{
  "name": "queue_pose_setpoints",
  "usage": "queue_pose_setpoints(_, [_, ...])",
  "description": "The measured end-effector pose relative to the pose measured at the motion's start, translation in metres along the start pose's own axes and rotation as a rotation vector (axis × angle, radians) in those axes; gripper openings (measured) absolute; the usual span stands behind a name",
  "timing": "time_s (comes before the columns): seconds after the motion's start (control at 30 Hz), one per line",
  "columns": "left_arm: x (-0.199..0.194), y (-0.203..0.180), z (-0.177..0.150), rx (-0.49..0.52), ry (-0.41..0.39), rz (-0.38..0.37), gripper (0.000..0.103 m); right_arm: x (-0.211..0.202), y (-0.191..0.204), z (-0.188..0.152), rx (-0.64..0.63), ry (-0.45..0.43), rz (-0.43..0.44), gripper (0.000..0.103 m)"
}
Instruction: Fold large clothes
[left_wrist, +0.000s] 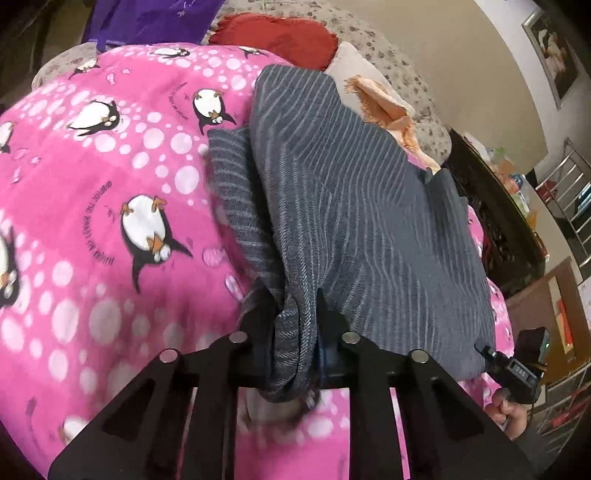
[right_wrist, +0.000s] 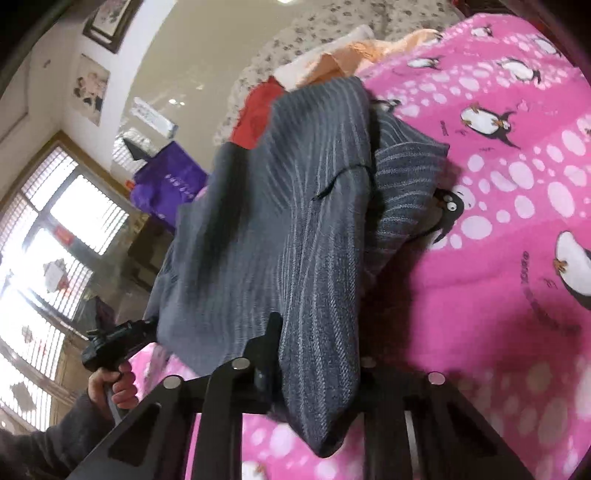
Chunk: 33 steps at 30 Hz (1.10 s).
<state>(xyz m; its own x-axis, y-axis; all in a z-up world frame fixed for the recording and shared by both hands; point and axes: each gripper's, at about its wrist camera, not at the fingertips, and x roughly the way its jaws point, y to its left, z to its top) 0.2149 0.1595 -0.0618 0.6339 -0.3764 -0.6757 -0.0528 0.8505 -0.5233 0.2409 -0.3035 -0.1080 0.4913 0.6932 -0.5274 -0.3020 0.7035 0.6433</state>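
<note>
Grey striped garment (left_wrist: 354, 221) is held up between both grippers, over a bed with a pink penguin blanket (left_wrist: 110, 184). Left gripper (left_wrist: 297, 317) is closed on a bunched edge of the garment; cloth runs down between its two black fingers (left_wrist: 323, 306) and hangs past them toward the camera. From there the garment spreads away and to the right, its far part lying on the blanket.

Right gripper (right_wrist: 314, 347) likewise has its fingers pinched onto a fold of the same garment (right_wrist: 295, 221); one finger (right_wrist: 271, 332) shows on the left of the fold, the other is hidden under the cloth. A tail of fabric droops below the fingers. The other end of this cloth leads to the left gripper (right_wrist: 118, 341), seen at lower left with the person's hand on its handle.

Beyond the garment: a red cushion (left_wrist: 277, 37), peach cloth (left_wrist: 384, 107), a purple bag (right_wrist: 166, 181) and a window (right_wrist: 44, 258).
</note>
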Motion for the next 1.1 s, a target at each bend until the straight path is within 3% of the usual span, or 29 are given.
queue_pose_setpoints(0.2, [-0.049,0.002,-0.039,-0.015,0.087,-0.112,0.013,-0.055,0.010,-0.036,0.044,-0.007,0.079,0.019])
queue_pose_setpoints(0.27, [-0.069,0.004,-0.060,-0.022,0.127,-0.139,0.013,-0.075,0.009,-0.056,0.092,0.019,0.095,0.019])
queue_pose_setpoints(0.37, [-0.095,0.009,-0.090,-0.021,0.158,-0.119,0.015,-0.093,0.011,-0.088,0.166,0.104,0.124,0.022])
queue_pose_setpoints(0.4, [-0.098,0.010,-0.099,-0.006,0.163,-0.093,0.017,-0.095,0.013,-0.097,0.168,0.132,0.097,0.027])
queue_pose_setpoints(0.47, [-0.099,0.011,-0.112,0.038,0.159,-0.012,0.032,-0.101,0.012,-0.111,0.173,0.160,-0.004,0.028])
queue_pose_setpoints(0.5, [-0.101,0.011,-0.114,0.057,0.143,0.004,0.034,-0.106,0.013,-0.112,0.172,0.148,-0.038,0.028])
queue_pose_setpoints(0.63, [-0.121,0.009,-0.111,0.088,0.032,0.087,0.037,-0.142,0.031,-0.097,0.112,0.014,-0.227,0.028])
queue_pose_setpoints(0.7, [-0.134,-0.005,-0.102,0.133,-0.093,0.184,0.037,-0.151,0.062,-0.080,-0.005,-0.064,-0.292,0.028])
queue_pose_setpoints(0.73, [-0.139,-0.011,-0.096,0.148,-0.141,0.197,0.037,-0.149,0.086,-0.071,-0.105,-0.106,-0.326,0.028])
queue_pose_setpoints(0.8, [-0.140,-0.021,-0.085,0.155,-0.177,0.151,0.037,-0.135,0.121,-0.064,-0.253,-0.133,-0.330,0.028])
queue_pose_setpoints(0.93, [-0.102,-0.047,-0.062,0.213,-0.166,0.140,0.037,-0.066,0.179,-0.061,-0.431,-0.045,-0.193,0.028])
queue_pose_setpoints(1.0, [-0.071,-0.046,-0.063,0.219,-0.112,0.178,0.037,-0.029,0.205,-0.060,-0.522,0.010,-0.111,0.028])
queue_pose_setpoints(1.07, [-0.041,-0.034,-0.070,0.193,-0.043,0.209,0.037,0.013,0.221,-0.052,-0.590,0.050,-0.096,0.028])
queue_pose_setpoints(1.1, [-0.036,-0.029,-0.075,0.190,-0.049,0.212,0.038,0.026,0.216,-0.047,-0.595,0.069,-0.101,0.028])
